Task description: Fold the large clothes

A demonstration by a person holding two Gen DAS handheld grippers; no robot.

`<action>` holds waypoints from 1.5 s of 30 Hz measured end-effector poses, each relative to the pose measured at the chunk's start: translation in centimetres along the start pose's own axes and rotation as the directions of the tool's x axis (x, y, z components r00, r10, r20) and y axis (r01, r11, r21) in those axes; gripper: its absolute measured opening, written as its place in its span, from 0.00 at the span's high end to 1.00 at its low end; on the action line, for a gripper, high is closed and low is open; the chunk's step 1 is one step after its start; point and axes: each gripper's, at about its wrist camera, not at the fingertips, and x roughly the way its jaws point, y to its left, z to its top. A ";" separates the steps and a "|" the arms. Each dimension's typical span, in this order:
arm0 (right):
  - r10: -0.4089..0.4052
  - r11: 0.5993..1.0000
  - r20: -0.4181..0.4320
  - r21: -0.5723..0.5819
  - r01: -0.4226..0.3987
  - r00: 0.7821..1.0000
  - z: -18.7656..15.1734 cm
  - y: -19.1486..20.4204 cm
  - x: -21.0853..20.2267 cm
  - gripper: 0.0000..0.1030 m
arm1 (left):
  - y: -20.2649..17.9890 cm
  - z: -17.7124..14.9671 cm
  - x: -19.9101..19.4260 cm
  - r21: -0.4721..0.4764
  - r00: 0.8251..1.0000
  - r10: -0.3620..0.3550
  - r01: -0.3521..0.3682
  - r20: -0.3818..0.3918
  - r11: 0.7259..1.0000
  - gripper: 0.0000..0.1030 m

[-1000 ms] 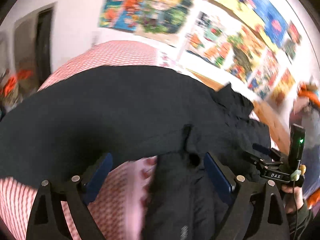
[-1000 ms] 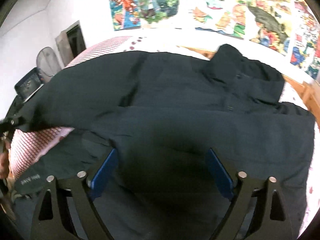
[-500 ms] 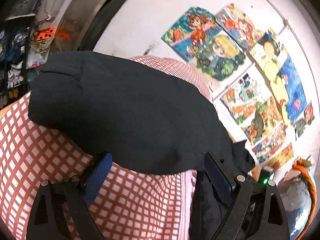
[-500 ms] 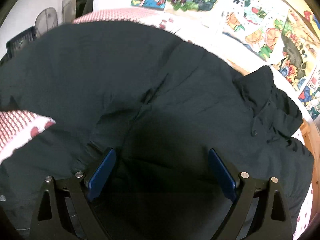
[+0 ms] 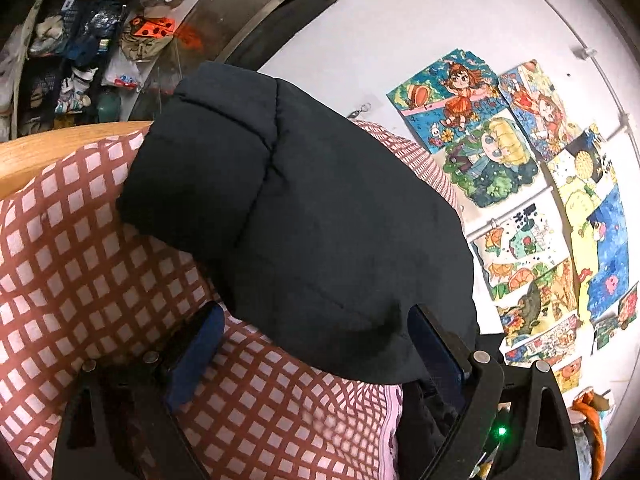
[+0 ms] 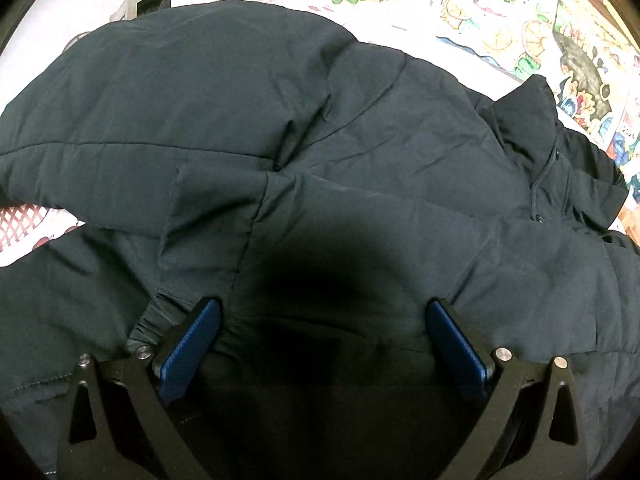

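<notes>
Nearest the right wrist camera, the right gripper (image 6: 322,344) hangs low over the dark padded jacket (image 6: 320,140) with its blue pads (image 6: 188,346) wide apart and its jaws opening; jacket cloth lies under and between them, but neither pad presses on it, so nothing is gripped. In the left wrist view the left gripper (image 5: 316,356) also stands released, its pads (image 5: 196,354) spread over the red-and-white checked bedcover (image 5: 80,280), with the rounded edge of the jacket's sleeve or side panel (image 5: 304,216) reaching between the fingers without being pinched. Farther out, the jacket spreads across most of the bed, its collar (image 6: 532,120) bunched toward the far right and a sleeve laid over the body. Beyond it stand the wooden bed frame (image 5: 60,148), the white wall with its colourful drawings (image 5: 492,132), and cluttered shelves (image 5: 60,52) at the far left. The likely trouble is the padding: the thick fill may spring back and undo any fold once let go. A closing pad could also catch the bedcover together with the jacket and drag it. With the collar bunched, the next fold may come out lopsided.
</notes>
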 end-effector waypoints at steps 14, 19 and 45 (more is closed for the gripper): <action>0.006 1.000 0.011 0.009 -0.006 1.000 -0.4 -0.3 0.0 0.02 | -1.4 0.1 -1.5 0.142 0.992 0.012 -0.029 0.122 0.989 0.92; 0.001 1.000 0.020 0.008 -0.002 1.000 -0.1 -0.4 -0.5 0.02 | -3.6 0.3 -3.3 0.264 0.979 -0.042 -0.013 0.199 0.964 0.94; -0.083 0.952 0.121 0.303 0.042 0.989 -7.9 -16.6 -16.2 0.02 | -32.5 -13.5 -9.4 0.884 0.918 -0.317 0.340 -0.238 0.321 0.94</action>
